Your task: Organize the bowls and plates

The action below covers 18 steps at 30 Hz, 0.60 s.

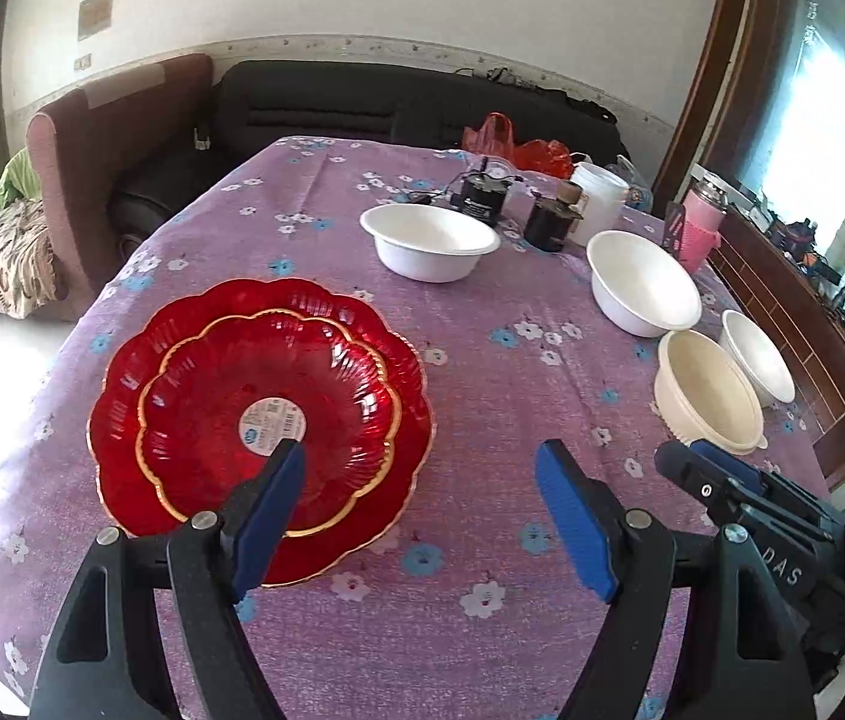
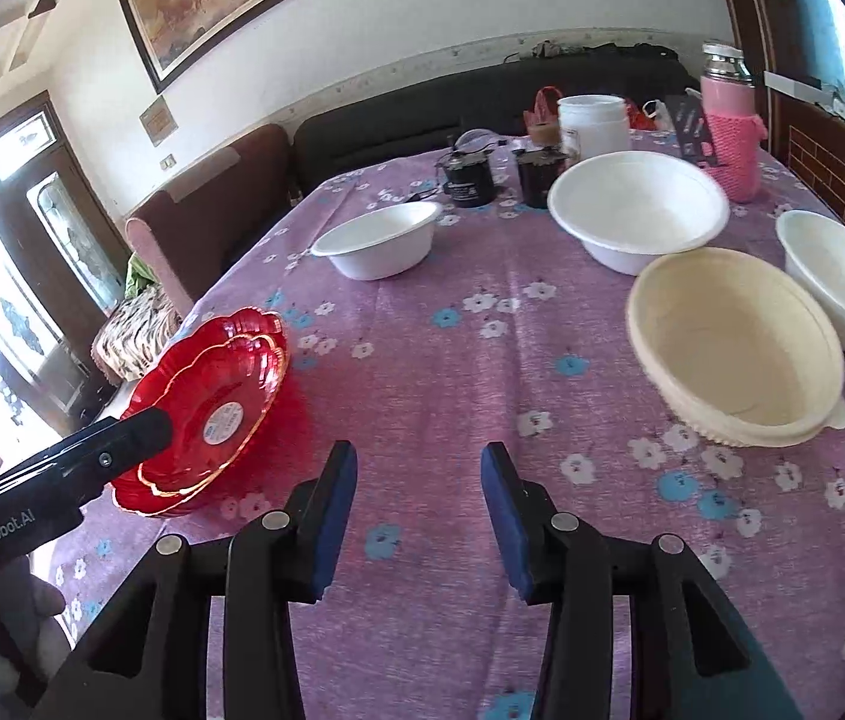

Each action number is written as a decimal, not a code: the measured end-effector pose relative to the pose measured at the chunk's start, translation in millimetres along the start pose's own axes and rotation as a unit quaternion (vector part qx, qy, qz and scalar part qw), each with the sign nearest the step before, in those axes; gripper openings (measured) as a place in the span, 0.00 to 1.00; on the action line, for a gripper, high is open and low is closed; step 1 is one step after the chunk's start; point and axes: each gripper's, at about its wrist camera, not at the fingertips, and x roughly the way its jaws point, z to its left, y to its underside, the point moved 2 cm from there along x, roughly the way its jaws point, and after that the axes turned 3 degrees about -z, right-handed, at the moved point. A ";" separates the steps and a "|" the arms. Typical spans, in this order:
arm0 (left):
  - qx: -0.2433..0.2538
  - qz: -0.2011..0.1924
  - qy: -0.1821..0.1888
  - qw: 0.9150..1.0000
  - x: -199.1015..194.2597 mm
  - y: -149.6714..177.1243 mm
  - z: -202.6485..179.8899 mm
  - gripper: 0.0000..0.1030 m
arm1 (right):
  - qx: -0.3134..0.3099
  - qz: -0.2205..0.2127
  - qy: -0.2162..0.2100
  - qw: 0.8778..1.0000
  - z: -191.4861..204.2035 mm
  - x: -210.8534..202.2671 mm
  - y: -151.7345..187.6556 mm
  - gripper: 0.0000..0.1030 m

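Two red scalloped plates (image 1: 260,414) lie stacked on the purple flowered tablecloth, the smaller gold-rimmed one on top. My left gripper (image 1: 422,468) hovers open just right of them, with only cloth between its blue pads. Its left finger (image 1: 278,498) overlaps the stack's near edge in the view. Three white bowls (image 1: 428,234) (image 1: 641,282) (image 1: 758,354) and a cream bowl (image 1: 707,390) stand apart to the right. My right gripper (image 2: 419,462) is open over bare cloth, left of and nearer than the cream bowl (image 2: 734,348). The plates (image 2: 212,408) lie to its left, beside the left gripper (image 2: 146,429).
At the table's far end stand dark jars (image 2: 470,177), a white tub (image 2: 593,120), a pink flask (image 2: 728,126) and a red bag (image 1: 536,153). A dark sofa (image 1: 362,102) lies behind and a wooden sideboard (image 1: 782,312) along the right. The table's edge runs close by the plates on the left.
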 end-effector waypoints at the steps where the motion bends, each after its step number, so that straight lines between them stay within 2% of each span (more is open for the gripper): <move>1: 0.000 0.002 0.006 1.000 1.2 -3.2 -3.8 0.76 | 0.004 -0.003 0.006 1.000 -8.2 -3.4 -4.9 0.47; 4: -0.001 0.005 0.017 1.000 2.5 -15.8 -9.2 0.76 | 0.014 -0.022 0.021 0.999 -29.7 -19.1 -29.0 0.47; 9: -0.009 -0.007 0.027 1.000 -13.0 -42.7 -2.1 0.76 | -0.001 -0.081 0.050 0.995 -43.5 -67.8 -93.9 0.47; 10: -0.011 -0.013 0.027 0.999 -19.2 -49.4 1.0 0.76 | -0.005 -0.094 0.053 0.994 -44.3 -79.8 -108.3 0.50; 11: -0.015 -0.019 0.028 0.999 -25.6 -56.3 4.6 0.76 | -0.007 -0.104 0.054 0.993 -42.7 -89.2 -120.9 0.57; 14: -0.028 -0.032 0.038 0.998 -45.1 -75.6 15.8 0.76 | 0.003 -0.125 0.042 0.991 -44.2 -115.5 -152.8 0.67; 18: -0.038 -0.052 0.044 0.997 -72.7 -95.3 29.1 0.76 | 0.051 -0.138 0.015 0.989 -48.3 -142.5 -181.5 0.67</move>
